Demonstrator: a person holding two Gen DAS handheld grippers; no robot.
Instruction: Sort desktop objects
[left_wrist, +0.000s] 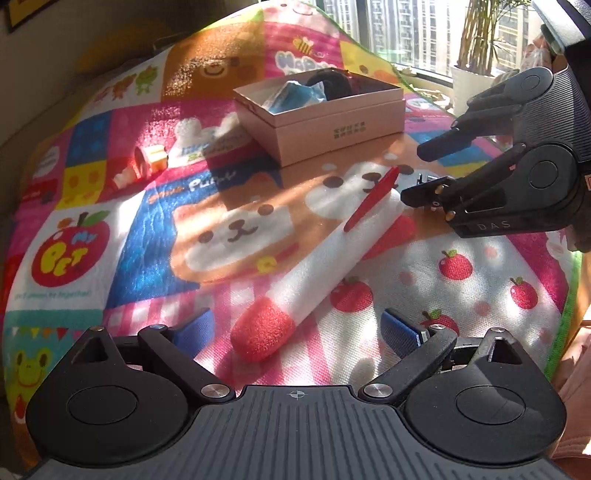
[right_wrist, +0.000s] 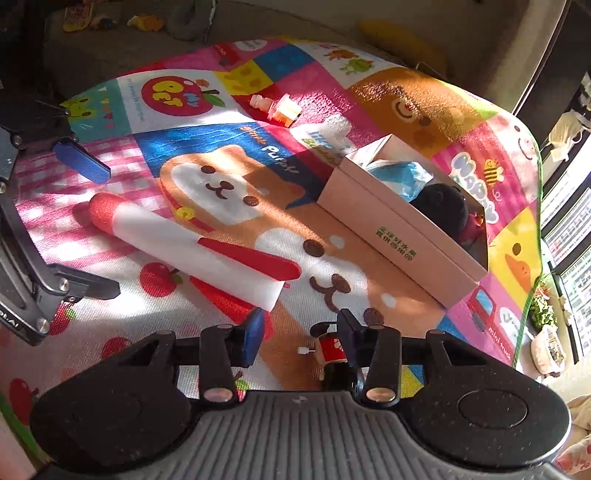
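A long white foam rocket with a red nose and red fins (left_wrist: 325, 258) lies flat on the colourful cartoon mat (left_wrist: 147, 240); it also shows in the right wrist view (right_wrist: 192, 243). My left gripper (left_wrist: 297, 330) is open, its blue pads on either side of the red nose. My right gripper (right_wrist: 301, 332) is open and empty just short of the rocket's finned tail; it shows from the side in the left wrist view (left_wrist: 421, 173). A pink open box (left_wrist: 321, 114) holding a blue and a black item stands behind the rocket, also in the right wrist view (right_wrist: 402, 236).
Small orange and white toy pieces (left_wrist: 147, 162) lie on the mat to the far left, also visible in the right wrist view (right_wrist: 277, 107). A small red cup-like toy (right_wrist: 330, 350) sits under my right gripper. A window and potted plant (left_wrist: 476, 48) stand beyond the mat.
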